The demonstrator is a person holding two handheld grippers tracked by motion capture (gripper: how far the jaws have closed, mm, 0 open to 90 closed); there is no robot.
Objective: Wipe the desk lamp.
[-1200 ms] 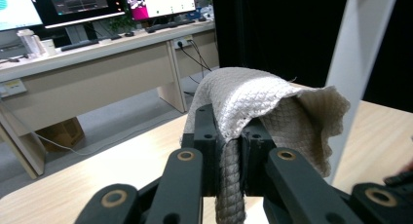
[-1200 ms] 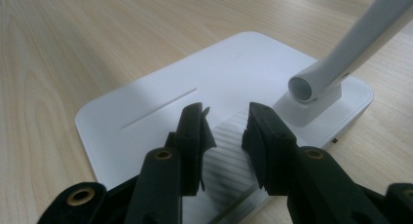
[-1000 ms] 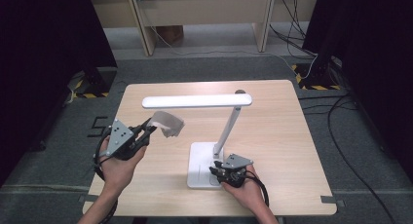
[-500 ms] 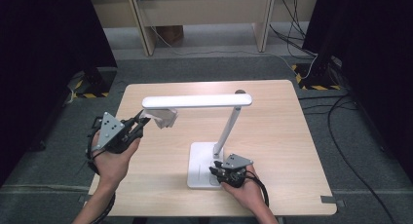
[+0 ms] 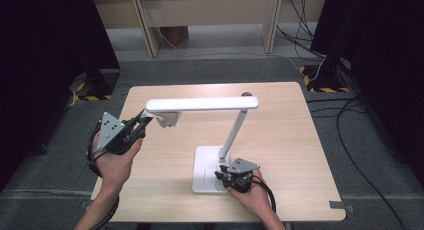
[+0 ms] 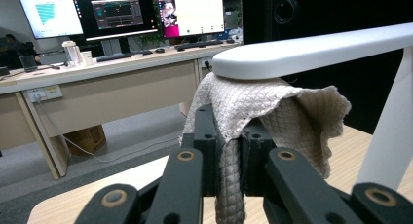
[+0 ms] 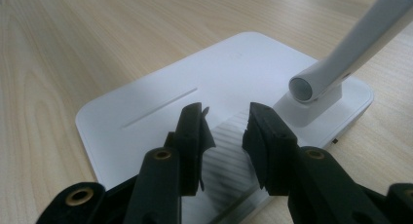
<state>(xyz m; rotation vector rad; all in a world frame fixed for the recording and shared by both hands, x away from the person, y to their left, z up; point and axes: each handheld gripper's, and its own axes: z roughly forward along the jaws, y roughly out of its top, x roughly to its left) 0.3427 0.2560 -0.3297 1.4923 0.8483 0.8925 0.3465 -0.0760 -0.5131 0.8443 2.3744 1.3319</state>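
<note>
A white desk lamp stands on the table, its flat base (image 5: 205, 162) near the front and its long head bar (image 5: 202, 103) held level above the middle. My left gripper (image 5: 142, 125) is shut on a beige waffle cloth (image 5: 167, 121), which presses against the underside of the bar's left end. In the left gripper view the cloth (image 6: 272, 112) is pinched between the jaws and bunched under the lamp head (image 6: 311, 51). My right gripper (image 5: 225, 176) rests on the lamp base (image 7: 160, 117) beside the arm's foot (image 7: 311, 95). Its jaws (image 7: 224, 131) stand open with nothing between them.
The wooden table (image 5: 290, 140) has bare room to the right of the lamp and behind it. Cables (image 5: 350, 140) trail on the floor at the right. Desks with monitors (image 6: 117, 12) stand beyond the table's far edge.
My left gripper has shifted slightly left with the cloth, sliding it toward the left end of the lamp head. The right gripper has stayed on the base.
</note>
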